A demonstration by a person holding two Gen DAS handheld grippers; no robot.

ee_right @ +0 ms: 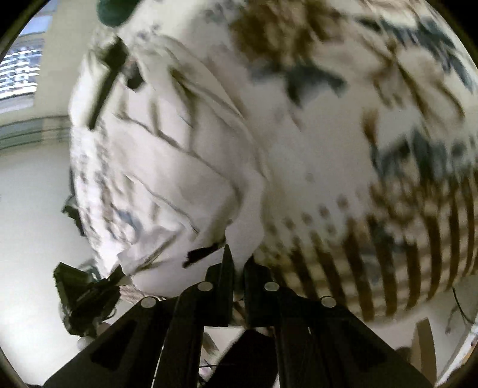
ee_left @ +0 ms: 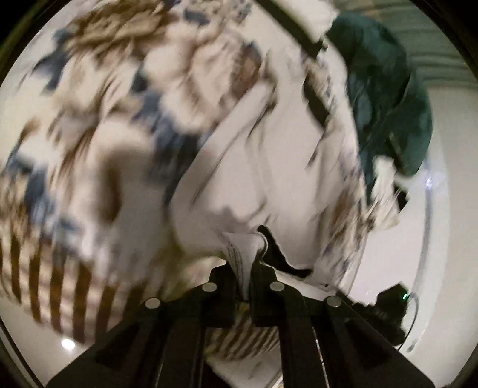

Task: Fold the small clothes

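Observation:
A small white garment (ee_left: 125, 155) with brown stripes and blue and brown prints fills both views, blurred by motion. My left gripper (ee_left: 248, 268) is shut on a white hem of it, the cloth pinched between the black fingers. My right gripper (ee_right: 239, 268) is shut on another white edge of the same garment (ee_right: 328, 155). The garment hangs spread between the two grippers, above the white table (ee_left: 397, 238). Its plain white inner side (ee_right: 167, 167) faces the right wrist view at left.
A dark green garment (ee_left: 385, 98) lies on the table at the upper right of the left wrist view, and shows as a green patch (ee_right: 115, 12) at the top of the right wrist view. The other gripper's black body (ee_right: 86, 295) shows low left. A window (ee_right: 21, 65) is far left.

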